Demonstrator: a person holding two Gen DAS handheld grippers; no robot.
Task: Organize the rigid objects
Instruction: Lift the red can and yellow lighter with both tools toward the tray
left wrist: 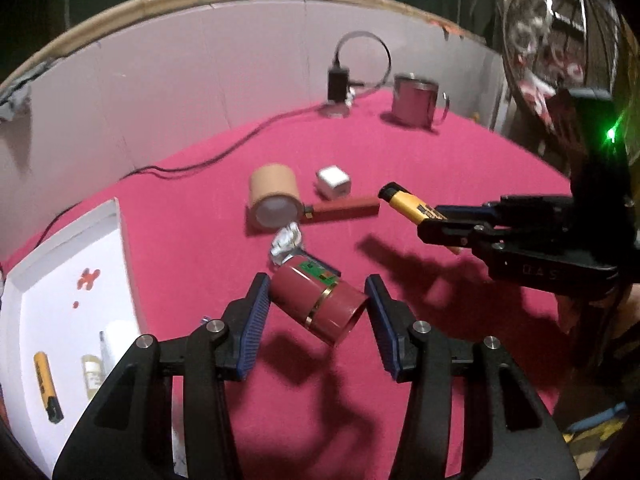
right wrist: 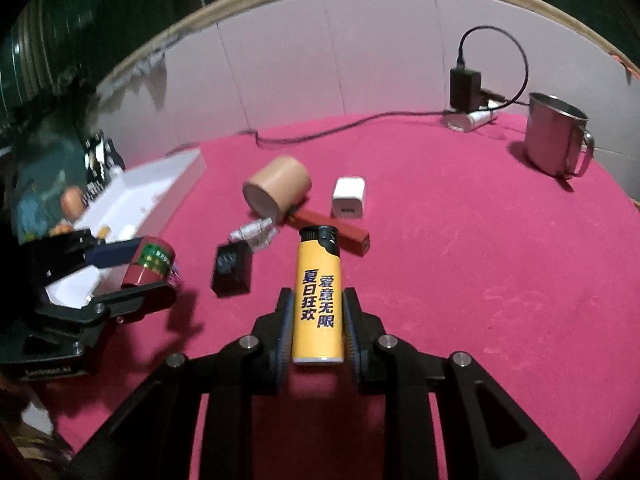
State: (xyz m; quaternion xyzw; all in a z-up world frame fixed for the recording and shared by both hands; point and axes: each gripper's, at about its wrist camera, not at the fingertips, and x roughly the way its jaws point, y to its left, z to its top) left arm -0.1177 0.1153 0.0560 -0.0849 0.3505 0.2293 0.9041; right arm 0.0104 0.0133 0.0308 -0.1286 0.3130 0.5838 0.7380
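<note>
The yellow lighter (right wrist: 318,296) stands pinched between the blue pads of the right hand-held gripper (right wrist: 318,320), its black cap end pointing away from the camera and held off the pink-covered table (right wrist: 480,300). In the left wrist view, the dark red can (left wrist: 320,300) with a gold band and green label sits tilted between the fingers of the left hand-held gripper (left wrist: 318,308); the right wrist view shows it gripped there and lifted clear of the cloth, just beside the white tray (left wrist: 72,320). Inside that tray lie another yellow lighter (left wrist: 47,386) and a small pale bottle (left wrist: 93,372); red marks spot its floor. Just beyond the can lies a crumpled piece of foil (left wrist: 287,244). A small black box (right wrist: 232,270) rests near it, blurred. Farther on, a tan cardboard tube (left wrist: 275,196) lies on its side, touching a long red bar (left wrist: 344,209), with a white cube charger (left wrist: 334,182) just behind. At the far edge stand a steel mug (left wrist: 414,100) and a black plug (left wrist: 338,84) with a looped cable (left wrist: 362,40), before a pale wall panel (left wrist: 200,72).
</note>
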